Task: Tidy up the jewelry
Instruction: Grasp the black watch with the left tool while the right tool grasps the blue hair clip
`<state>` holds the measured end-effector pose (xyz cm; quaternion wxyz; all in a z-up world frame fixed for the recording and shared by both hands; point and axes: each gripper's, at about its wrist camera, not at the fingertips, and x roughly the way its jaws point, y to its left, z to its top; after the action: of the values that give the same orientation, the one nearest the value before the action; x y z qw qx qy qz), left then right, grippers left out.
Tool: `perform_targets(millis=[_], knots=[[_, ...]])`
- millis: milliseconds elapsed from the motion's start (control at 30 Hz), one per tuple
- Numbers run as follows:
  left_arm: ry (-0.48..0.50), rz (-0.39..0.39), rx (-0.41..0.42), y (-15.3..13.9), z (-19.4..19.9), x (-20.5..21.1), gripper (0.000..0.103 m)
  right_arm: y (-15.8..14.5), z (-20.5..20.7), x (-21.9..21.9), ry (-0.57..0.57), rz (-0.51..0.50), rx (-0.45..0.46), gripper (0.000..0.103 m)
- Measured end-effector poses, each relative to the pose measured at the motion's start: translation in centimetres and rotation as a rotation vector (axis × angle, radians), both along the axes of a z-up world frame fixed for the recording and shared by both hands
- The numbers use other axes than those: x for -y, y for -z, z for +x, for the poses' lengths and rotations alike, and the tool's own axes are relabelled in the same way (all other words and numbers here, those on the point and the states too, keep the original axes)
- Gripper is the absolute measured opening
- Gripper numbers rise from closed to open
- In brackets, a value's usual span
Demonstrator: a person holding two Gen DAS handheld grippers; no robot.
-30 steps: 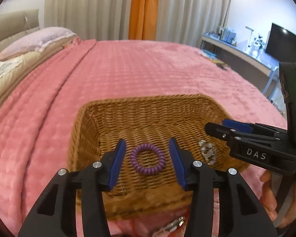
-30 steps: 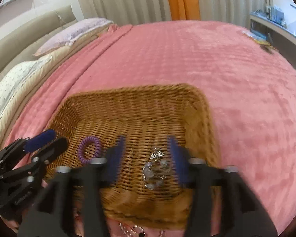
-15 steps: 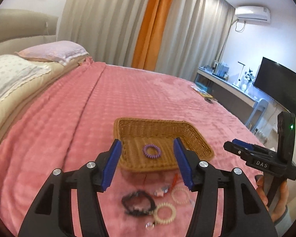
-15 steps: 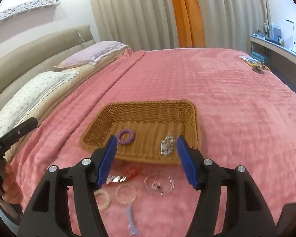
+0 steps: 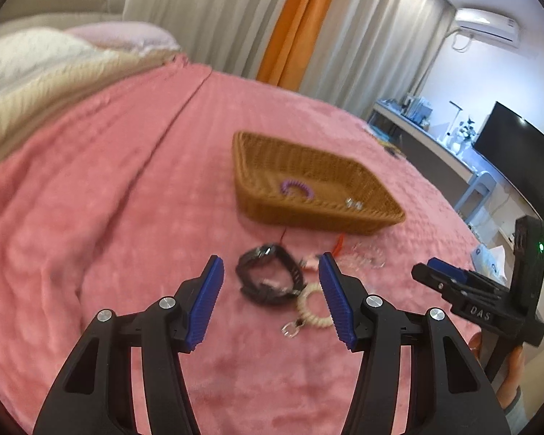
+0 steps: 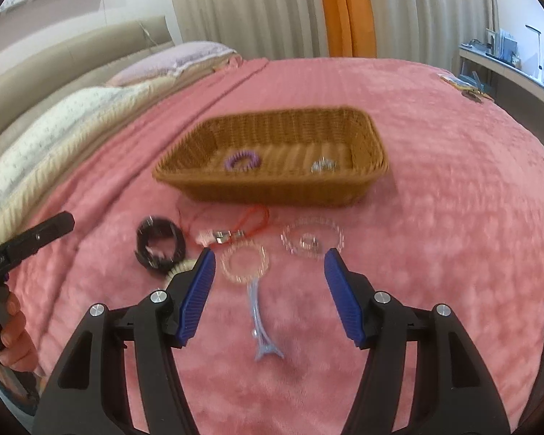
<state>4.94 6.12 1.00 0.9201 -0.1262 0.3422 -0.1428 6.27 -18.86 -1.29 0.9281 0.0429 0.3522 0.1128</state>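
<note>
Right gripper point(image 6: 266, 275) jaws apart above blue hair clip point(image 6: 261, 320).

Pink-blanketed bed point(image 6: 453, 217), beige curtains point(image 6: 254, 7), wall television point(image 5: 518, 159).

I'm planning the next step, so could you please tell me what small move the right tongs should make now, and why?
Probably ease the right tongs forward and down onto the pink beaded bracelet: they are open and empty, it lies loose on the blanket just ahead, and the basket holds only two pieces.

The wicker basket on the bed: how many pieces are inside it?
2. A purple coil ring lies toward the left of the wicker basket, a silvery piece toward its right. The near wall may hide something small.
</note>
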Motion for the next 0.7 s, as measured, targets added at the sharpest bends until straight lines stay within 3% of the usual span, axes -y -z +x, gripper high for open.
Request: perform_targets(millis=[267, 500, 700], knots=[[-0.002, 0.002, -0.079, 3.9, 2.0, -0.9, 0.053, 2.7, -0.1, -1.2, 0.003, -0.063, 0.024, 0.059], [0.078, 0.070, -0.116, 5.0, 4.0, 0.6, 0.053, 3.7, 0.3, -1.7, -0.008, -0.090, 0.002, 0.059], [0.159, 0.161, -0.125, 5.5, 6.6, 2.3, 0.053, 4.3, 1.0, -1.2, -0.013, -0.056, -0.035, 0.059]])
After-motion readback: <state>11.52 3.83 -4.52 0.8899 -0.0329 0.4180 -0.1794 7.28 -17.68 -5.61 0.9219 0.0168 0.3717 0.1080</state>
